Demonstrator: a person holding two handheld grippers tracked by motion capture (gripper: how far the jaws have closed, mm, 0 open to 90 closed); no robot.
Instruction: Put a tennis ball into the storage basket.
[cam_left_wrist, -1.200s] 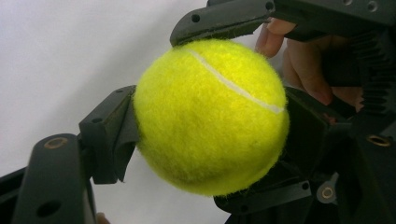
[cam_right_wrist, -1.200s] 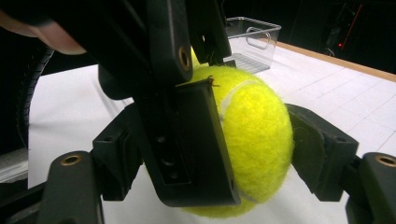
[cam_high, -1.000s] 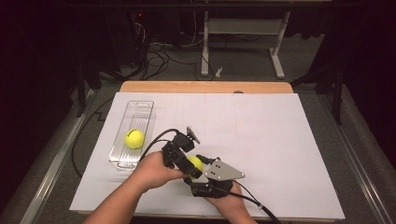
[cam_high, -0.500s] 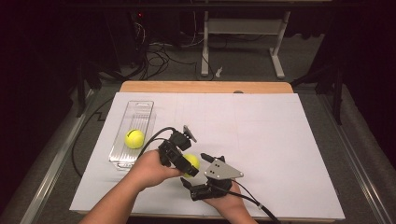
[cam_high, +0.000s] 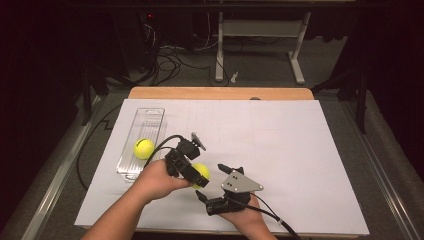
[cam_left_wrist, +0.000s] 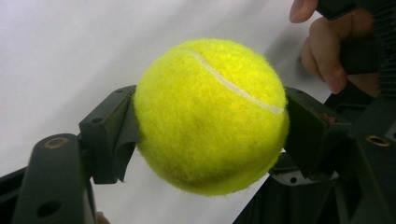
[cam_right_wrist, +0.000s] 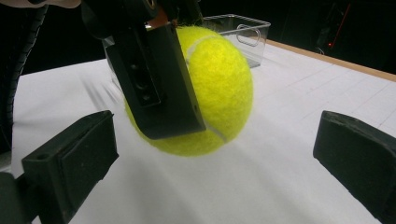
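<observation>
A yellow tennis ball (cam_left_wrist: 210, 116) sits clamped between the two black jaws of my left gripper (cam_left_wrist: 210, 133). In the high view this ball (cam_high: 202, 175) is near the table's front, just above the white sheet, with the left gripper (cam_high: 199, 176) shut on it. My right gripper (cam_high: 216, 183) is close to its right, open, with a jaw on each side of the ball and not touching it. In the right gripper view the ball (cam_right_wrist: 224, 88) hangs between my wide-open right gripper (cam_right_wrist: 215, 137), partly behind a left-gripper jaw. A second tennis ball (cam_high: 143, 148) lies in a clear plastic tray (cam_high: 150, 117).
The clear tray (cam_right_wrist: 243, 25) stands lengthwise at the left of the white sheet (cam_high: 280, 140), a hand's width from the grippers. A wooden table edge (cam_high: 220, 93) runs along the back. Cables trail from both grippers toward the front.
The left gripper has carried the ball slightly left. The right gripper has drawn back a little toward the front edge, its jaws apart from the ball.
</observation>
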